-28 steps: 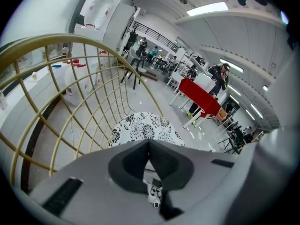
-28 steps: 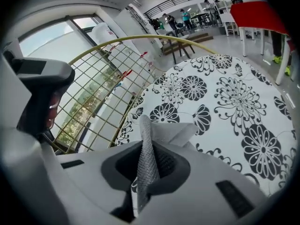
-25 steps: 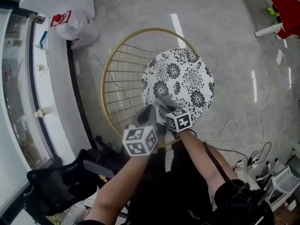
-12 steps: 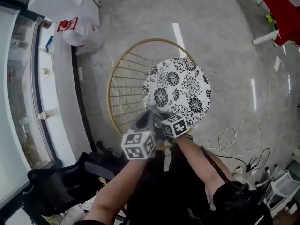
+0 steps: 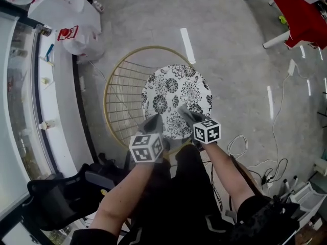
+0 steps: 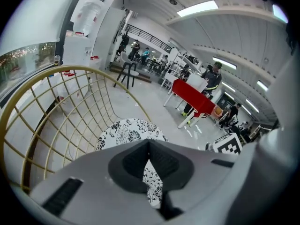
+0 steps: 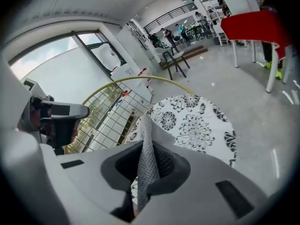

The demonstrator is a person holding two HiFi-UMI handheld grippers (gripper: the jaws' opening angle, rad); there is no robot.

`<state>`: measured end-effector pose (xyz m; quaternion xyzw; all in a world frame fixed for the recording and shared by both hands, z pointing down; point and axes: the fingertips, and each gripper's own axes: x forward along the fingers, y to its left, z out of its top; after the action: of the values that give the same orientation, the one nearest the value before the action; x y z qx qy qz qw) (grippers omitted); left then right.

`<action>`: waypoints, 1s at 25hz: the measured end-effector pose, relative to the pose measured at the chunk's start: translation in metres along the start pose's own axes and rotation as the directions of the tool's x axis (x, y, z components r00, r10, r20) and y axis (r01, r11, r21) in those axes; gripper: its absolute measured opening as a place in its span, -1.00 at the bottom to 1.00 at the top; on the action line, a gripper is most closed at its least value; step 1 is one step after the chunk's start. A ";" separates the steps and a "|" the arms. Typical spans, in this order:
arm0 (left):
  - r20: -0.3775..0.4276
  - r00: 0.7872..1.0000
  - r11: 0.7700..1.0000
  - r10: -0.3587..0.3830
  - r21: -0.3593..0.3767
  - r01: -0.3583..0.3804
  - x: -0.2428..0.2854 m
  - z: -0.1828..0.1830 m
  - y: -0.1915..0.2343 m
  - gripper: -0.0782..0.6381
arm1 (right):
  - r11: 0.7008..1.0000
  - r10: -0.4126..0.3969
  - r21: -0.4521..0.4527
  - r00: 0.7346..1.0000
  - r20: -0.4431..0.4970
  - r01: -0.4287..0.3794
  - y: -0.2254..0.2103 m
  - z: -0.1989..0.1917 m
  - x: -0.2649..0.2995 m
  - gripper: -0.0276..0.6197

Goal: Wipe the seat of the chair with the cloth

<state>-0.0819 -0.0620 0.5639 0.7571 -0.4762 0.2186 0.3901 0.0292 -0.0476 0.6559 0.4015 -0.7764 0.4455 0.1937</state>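
Note:
The chair has a round seat [image 5: 176,103] with a black-and-white flower print and a gold wire back [image 5: 122,101]. My right gripper [image 5: 186,115] hovers over the seat's near edge, shut on a grey mesh cloth [image 7: 149,168] that stands up between its jaws [image 7: 146,142]. The left gripper [image 5: 153,122] is beside it to the left, over the seat's near-left rim. Its jaws [image 6: 149,144] meet at the tips, and only the seat [image 6: 129,130] shows through the gap below them. In the right gripper view the seat [image 7: 192,121] lies ahead, with the wire back [image 7: 110,107] to its left.
A white plastic bag [image 5: 71,14] lies on the floor beyond the chair, by a glass wall and ledge [image 5: 46,86] on the left. A black office chair [image 5: 56,198] is at the near left. Cables [image 5: 240,147] trail at the right. A red table [image 5: 301,9] stands far right.
The two grippers were pressed close together over the seat's near edge and now stand apart, the left one lower left, the right one to the right with the cloth.

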 end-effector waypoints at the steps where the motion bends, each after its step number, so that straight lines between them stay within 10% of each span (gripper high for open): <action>1: -0.004 1.000 1.000 0.002 0.002 -0.002 0.002 -0.002 -0.005 -0.76 | 1.000 -0.021 -0.002 1.000 0.000 0.021 -0.014 -0.001 -0.009 -0.84; 13: -0.039 0.999 0.999 0.030 -0.016 -0.031 0.016 -0.035 -0.017 -0.76 | 0.977 -0.212 0.023 0.975 -0.062 0.214 -0.116 -0.062 -0.037 -0.84; 25: -0.058 0.998 0.999 -0.040 0.011 0.040 -0.014 -0.063 -0.005 -0.76 | 0.982 -0.180 0.039 0.979 -0.093 0.185 -0.053 -0.106 0.014 -0.84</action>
<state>-0.0814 -0.0031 0.5897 0.7623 -0.4482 0.2355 0.4033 0.0568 0.0216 0.7494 0.4553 -0.7160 0.4617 0.2585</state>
